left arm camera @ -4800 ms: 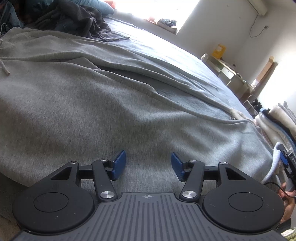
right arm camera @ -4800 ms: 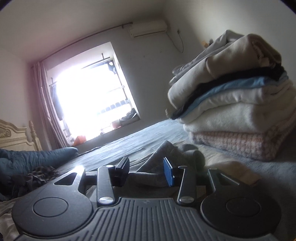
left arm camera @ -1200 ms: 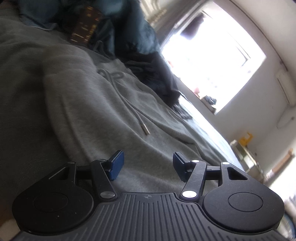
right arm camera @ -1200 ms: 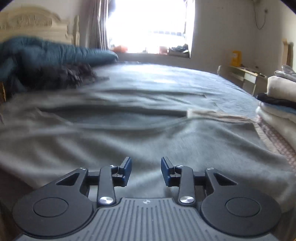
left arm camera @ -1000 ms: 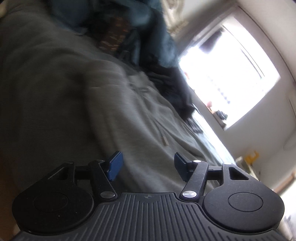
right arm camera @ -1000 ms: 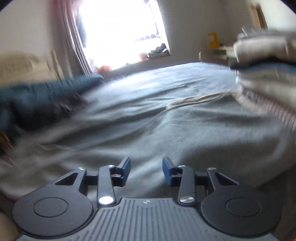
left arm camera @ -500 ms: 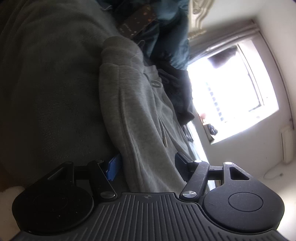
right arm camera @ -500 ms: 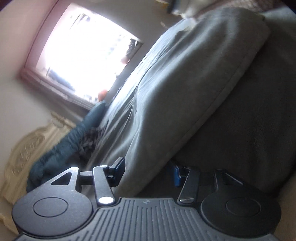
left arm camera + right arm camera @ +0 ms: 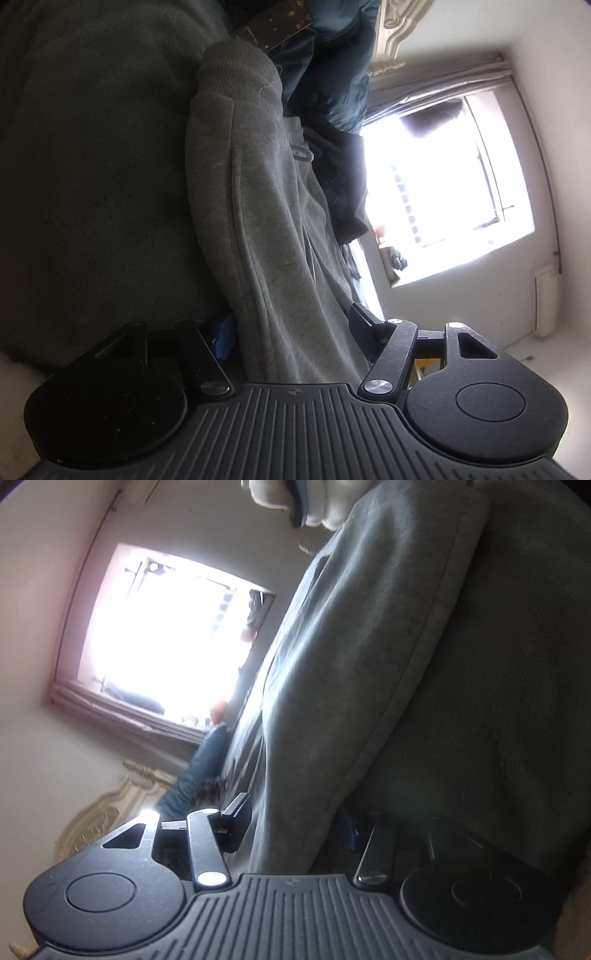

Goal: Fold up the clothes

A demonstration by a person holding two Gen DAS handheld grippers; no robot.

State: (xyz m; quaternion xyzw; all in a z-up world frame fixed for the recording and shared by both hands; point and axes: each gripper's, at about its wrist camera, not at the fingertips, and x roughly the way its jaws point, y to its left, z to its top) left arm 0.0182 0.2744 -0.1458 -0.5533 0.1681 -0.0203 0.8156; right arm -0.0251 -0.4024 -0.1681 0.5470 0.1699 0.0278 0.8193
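- Left wrist view, rolled on its side: the bed [image 9: 92, 184], under a dark grey cover, fills the left of the picture, with a bright window [image 9: 443, 192] at right.
- On the bed lies a grey hoodie [image 9: 258, 221], its ribbed cuff [image 9: 236, 66] far from the camera and a teal duvet [image 9: 332, 55] beyond it.
- Right wrist view: the hoodie's hemmed edge [image 9: 369, 664] runs along the bed; folded clothes [image 9: 295, 498] sit at the top.
- The left gripper [image 9: 291, 328] is open, hoodie fabric between its jaws, one jaw under the edge.
- The right gripper [image 9: 295, 827] has its jaws closing around the hoodie's edge, not yet pinching.
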